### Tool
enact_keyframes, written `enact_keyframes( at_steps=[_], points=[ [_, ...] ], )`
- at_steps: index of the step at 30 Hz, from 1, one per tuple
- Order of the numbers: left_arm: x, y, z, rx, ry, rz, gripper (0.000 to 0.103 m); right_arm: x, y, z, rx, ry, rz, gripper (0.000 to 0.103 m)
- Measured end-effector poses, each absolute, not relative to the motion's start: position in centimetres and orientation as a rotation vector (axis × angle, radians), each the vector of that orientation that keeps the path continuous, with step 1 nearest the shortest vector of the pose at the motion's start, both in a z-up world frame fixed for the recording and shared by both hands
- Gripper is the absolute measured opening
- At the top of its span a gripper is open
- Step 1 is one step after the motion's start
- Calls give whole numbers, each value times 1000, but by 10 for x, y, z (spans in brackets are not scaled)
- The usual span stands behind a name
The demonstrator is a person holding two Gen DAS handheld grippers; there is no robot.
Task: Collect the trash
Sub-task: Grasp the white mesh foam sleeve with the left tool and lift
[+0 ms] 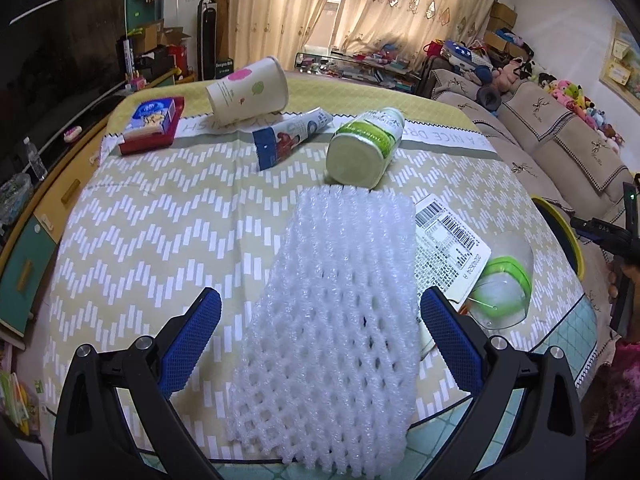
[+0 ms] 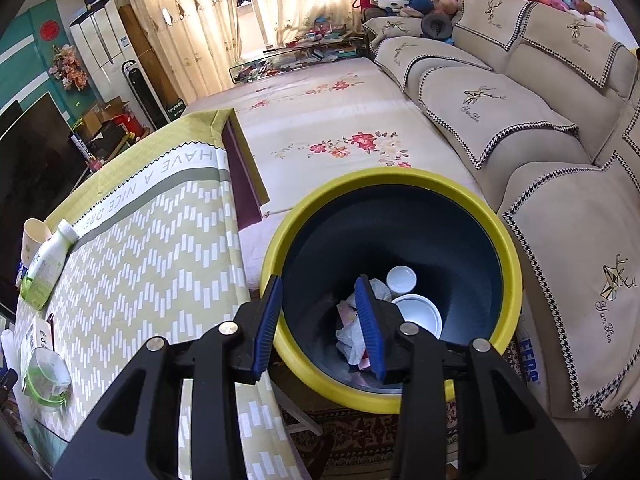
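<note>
Left gripper (image 1: 320,332) wide open, straddling the foam net (image 1: 332,312) to grab; right gripper (image 2: 320,324) open, empty, over the bin (image 2: 508,248).

white foam net (image 1: 336,320), yellow-rimmed navy bin (image 2: 400,188), chevron-patterned tablecloth (image 1: 160,232).

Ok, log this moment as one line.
left gripper: open, straddling foam net | right gripper: open, empty, over bin
</note>
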State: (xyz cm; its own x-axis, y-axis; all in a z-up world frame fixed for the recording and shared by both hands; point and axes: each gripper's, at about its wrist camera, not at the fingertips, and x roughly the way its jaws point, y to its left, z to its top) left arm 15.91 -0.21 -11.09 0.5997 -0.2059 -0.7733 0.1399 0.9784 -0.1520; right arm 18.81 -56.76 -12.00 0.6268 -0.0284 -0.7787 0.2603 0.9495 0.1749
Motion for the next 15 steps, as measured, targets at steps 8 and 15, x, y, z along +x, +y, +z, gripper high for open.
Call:
enact_keyframes(
  at_steps=[8,15],
  points=[
    [156,4,-116,-103,922,-211,60,185,-561,-118,288,876,-148,37],
    [144,4,-102,-65,886,-177,29,176,-559,-115,296,859,-132,37]
  ],
)
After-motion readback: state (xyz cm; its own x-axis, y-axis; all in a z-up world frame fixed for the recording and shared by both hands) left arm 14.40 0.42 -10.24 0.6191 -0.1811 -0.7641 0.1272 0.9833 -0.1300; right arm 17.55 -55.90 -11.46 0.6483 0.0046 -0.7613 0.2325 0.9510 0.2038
